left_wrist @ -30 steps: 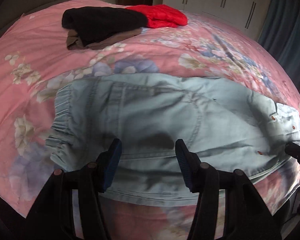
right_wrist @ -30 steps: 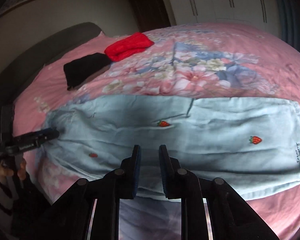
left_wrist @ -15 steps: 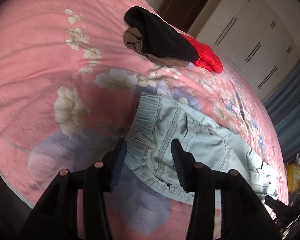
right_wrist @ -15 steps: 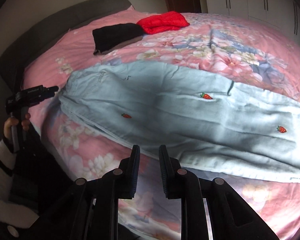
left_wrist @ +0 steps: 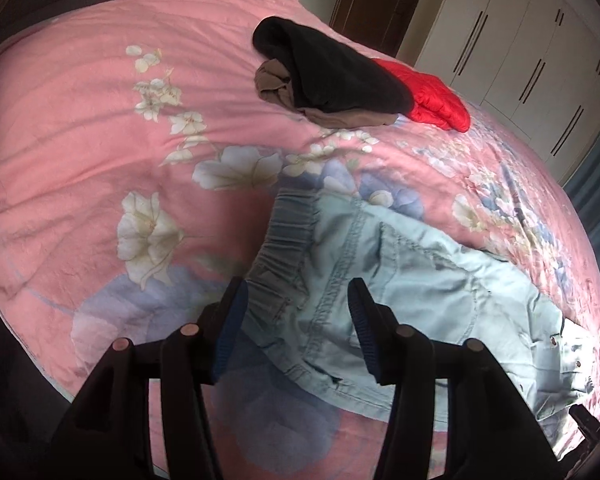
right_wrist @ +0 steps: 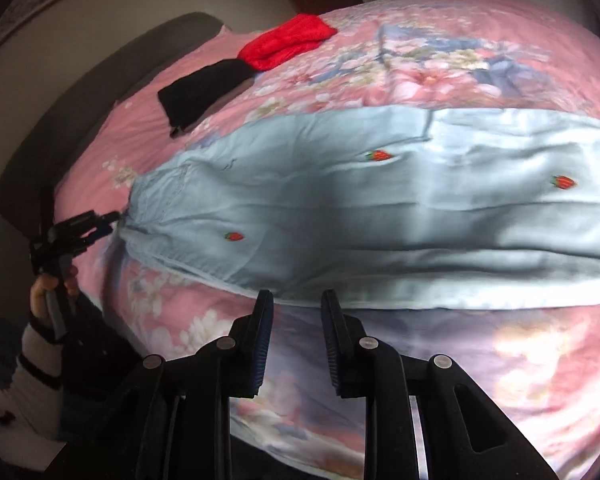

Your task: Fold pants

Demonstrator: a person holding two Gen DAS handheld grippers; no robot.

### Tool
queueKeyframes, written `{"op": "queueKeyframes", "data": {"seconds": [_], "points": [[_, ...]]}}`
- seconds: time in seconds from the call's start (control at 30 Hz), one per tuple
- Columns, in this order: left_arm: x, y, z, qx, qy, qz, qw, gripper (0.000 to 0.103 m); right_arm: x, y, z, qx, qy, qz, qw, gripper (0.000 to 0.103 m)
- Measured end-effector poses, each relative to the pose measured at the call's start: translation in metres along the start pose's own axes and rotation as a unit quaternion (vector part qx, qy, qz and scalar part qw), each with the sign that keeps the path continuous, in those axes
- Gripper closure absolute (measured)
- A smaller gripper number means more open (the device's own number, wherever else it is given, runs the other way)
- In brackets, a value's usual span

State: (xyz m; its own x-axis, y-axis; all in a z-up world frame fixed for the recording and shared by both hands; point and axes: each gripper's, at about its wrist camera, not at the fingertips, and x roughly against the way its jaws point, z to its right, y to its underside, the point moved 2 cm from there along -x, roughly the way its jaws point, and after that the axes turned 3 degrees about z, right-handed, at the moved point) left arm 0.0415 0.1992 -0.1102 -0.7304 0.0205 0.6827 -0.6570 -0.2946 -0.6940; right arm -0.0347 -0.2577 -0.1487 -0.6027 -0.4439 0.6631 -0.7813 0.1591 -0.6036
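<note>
1. The pants (right_wrist: 380,216) are pale blue denim, laid out lengthwise across a pink floral bed cover (left_wrist: 80,120), near its front edge.
2. Small red strawberry motifs (right_wrist: 379,155) dot the legs; the cloth shows soft wrinkles and a broad shadow across its middle.
3. In the left wrist view, the gathered elastic waistband (left_wrist: 284,236) and stitched seams of the pants (left_wrist: 420,280) show.
4. The left hand-held gripper (left_wrist: 296,320) hovers over the waistband corner, its jaws spread and opening; the cloth lies beneath, not pinched.
5. The right hand-held gripper (right_wrist: 296,328) sits at the near hem of the legs, jaws narrowly apart and opening, pinching nothing.
6. A black garment (left_wrist: 332,76) and a red garment (left_wrist: 436,100) lie folded well beyond the pants.
</note>
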Motion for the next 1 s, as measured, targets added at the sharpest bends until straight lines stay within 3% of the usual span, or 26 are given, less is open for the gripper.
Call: {"op": "queueKeyframes", "data": {"seconds": [0.07, 0.1, 0.23, 0.33, 0.4, 0.47, 0.5, 0.57, 0.6, 0.63, 0.73, 0.83, 0.93, 1.0], "points": [[0.007, -0.002, 0.021, -0.015, 0.028, 0.013, 0.9994, 0.038, 0.033, 0.0, 0.047, -0.091, 0.02, 0.047, 0.995, 0.067], [0.009, -0.002, 0.033, -0.022, 0.046, 0.013, 0.9986, 0.036, 0.049, 0.003, 0.072, -0.147, 0.027, 0.073, 0.986, 0.062], [0.001, 0.006, 0.085, -0.06, 0.108, -0.016, 0.9922, 0.035, 0.093, 0.025, 0.157, -0.318, 0.077, 0.14, 0.935, 0.059], [-0.01, 0.022, 0.119, -0.091, 0.14, -0.048, 0.9848, 0.035, 0.103, 0.033, 0.188, -0.368, 0.089, 0.167, 0.91, 0.059], [-0.019, 0.027, 0.133, -0.108, 0.139, -0.052, 0.983, 0.035, 0.102, 0.033, 0.198, -0.391, 0.087, 0.176, 0.899, 0.059], [-0.03, 0.026, 0.133, -0.096, 0.137, -0.056, 0.9844, 0.035, 0.104, 0.028, 0.195, -0.392, 0.121, 0.18, 0.894, 0.059], [-0.037, 0.024, 0.128, -0.085, 0.13, -0.056, 0.9862, 0.035, 0.107, 0.022, 0.186, -0.369, 0.168, 0.186, 0.895, 0.059], [-0.056, 0.025, 0.113, -0.081, 0.067, -0.06, 0.9927, 0.037, 0.112, 0.007, 0.161, -0.299, 0.25, 0.208, 0.897, 0.059], [-0.066, 0.029, 0.101, -0.077, 0.039, -0.075, 0.9934, 0.037, 0.11, -0.001, 0.148, -0.27, 0.256, 0.219, 0.902, 0.059], [-0.073, 0.034, 0.091, -0.069, 0.037, -0.089, 0.9929, 0.038, 0.104, -0.009, 0.135, -0.244, 0.248, 0.223, 0.911, 0.059], [-0.066, 0.044, 0.074, -0.081, 0.062, -0.08, 0.9915, 0.042, 0.067, -0.043, 0.096, -0.164, 0.192, 0.193, 0.948, 0.059], [-0.058, 0.049, 0.069, -0.099, 0.065, -0.079, 0.9898, 0.043, 0.002, -0.08, 0.054, -0.109, 0.049, 0.098, 0.988, 0.059], [-0.054, 0.051, 0.065, -0.1, 0.071, -0.077, 0.9894, 0.043, -0.071, -0.112, -0.006, -0.042, -0.045, -0.001, 0.998, 0.059], [-0.055, 0.052, 0.067, -0.106, 0.071, -0.076, 0.989, 0.043, -0.11, -0.134, -0.044, 0.01, -0.057, -0.025, 0.998, 0.059]]}}
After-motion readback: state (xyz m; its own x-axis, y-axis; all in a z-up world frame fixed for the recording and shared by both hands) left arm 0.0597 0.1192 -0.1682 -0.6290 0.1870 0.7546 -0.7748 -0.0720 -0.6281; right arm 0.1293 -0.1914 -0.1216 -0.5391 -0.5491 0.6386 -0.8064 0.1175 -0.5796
